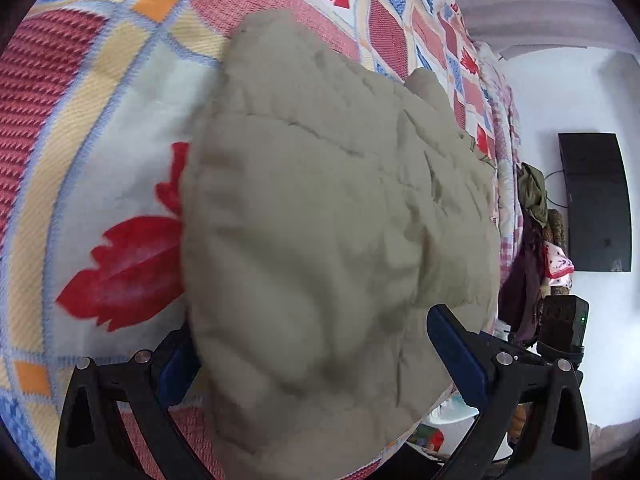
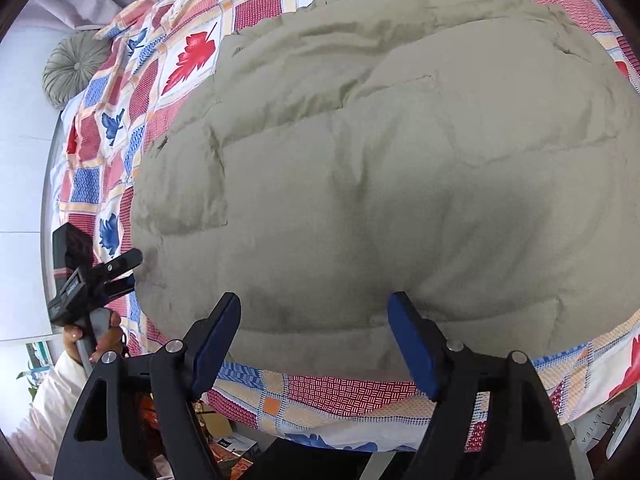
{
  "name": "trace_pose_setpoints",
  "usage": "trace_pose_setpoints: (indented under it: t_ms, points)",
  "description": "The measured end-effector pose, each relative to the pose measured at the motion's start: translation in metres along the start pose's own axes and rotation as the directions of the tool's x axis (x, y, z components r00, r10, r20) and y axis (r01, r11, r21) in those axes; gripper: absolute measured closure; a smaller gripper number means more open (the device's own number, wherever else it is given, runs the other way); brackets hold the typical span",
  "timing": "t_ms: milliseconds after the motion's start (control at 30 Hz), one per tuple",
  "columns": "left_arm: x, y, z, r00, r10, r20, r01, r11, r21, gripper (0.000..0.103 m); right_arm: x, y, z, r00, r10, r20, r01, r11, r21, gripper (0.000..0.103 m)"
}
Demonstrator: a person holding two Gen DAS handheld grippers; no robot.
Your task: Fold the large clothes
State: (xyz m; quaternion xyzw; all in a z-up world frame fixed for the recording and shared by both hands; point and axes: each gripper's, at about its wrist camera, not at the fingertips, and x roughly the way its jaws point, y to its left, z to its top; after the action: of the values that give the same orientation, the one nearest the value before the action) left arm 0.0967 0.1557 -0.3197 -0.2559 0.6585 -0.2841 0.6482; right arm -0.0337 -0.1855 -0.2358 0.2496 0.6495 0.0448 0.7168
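A patchwork-quilted bed (image 2: 168, 80) is carrying the big olive puffer jacket (image 2: 380, 160), which is sprawling forward from both claws. The right claw (image 2: 316, 340) is hovering open over the jacket's near hem; the left claw (image 1: 312, 360) is straddling its edge, spread wide, not clamping. A round cushion (image 2: 72, 68) is sitting far left, out of the way.

Bright, even daylight; left wrist view motion-blurred, right wrist view sharp; strong fisheye bending, dark vignette at edges.
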Motion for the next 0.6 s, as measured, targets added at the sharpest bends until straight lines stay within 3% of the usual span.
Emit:
trace_pose_setpoints:
  t_ms: [200,333,433,500,533,567,600]
  points:
    - [0.019,-0.038,0.025,0.999,-0.010,-0.034,0.014,0.995,0.100,0.000,0.004,0.001,0.000,1.000,-0.006,-0.011,0.006,1.000,-0.006,0.024]
    - [0.042,-0.038,0.025,0.990,0.089,-0.106,-0.072,0.985,0.156,0.000,0.006,0.001,0.001,1.000,-0.003,-0.016,0.003,1.000,-0.003,0.024]
    - [0.049,-0.040,0.024,0.987,0.117,-0.108,-0.095,0.978,0.188,0.001,0.007,0.001,0.001,1.000,0.001,-0.019,-0.002,1.000,-0.003,0.024]
    - [0.045,-0.044,0.025,0.990,0.108,-0.095,-0.089,0.977,0.192,0.020,0.007,0.001,0.001,1.000,0.007,-0.021,-0.007,1.000,-0.003,0.024]
    - [0.043,-0.045,0.026,0.992,0.085,-0.098,-0.066,0.981,0.185,0.042,0.007,0.001,0.002,1.000,0.009,-0.022,-0.009,1.000,-0.003,0.024]
    - [0.041,-0.044,0.025,0.993,0.061,-0.100,-0.043,0.984,0.171,0.056,0.006,0.001,0.002,1.000,0.013,-0.023,-0.013,1.000,-0.004,0.024]
    - [0.037,-0.047,0.024,0.994,0.046,-0.095,-0.030,0.985,0.168,0.061,0.005,0.001,0.002,1.000,0.018,-0.024,-0.018,1.000,-0.005,0.024]
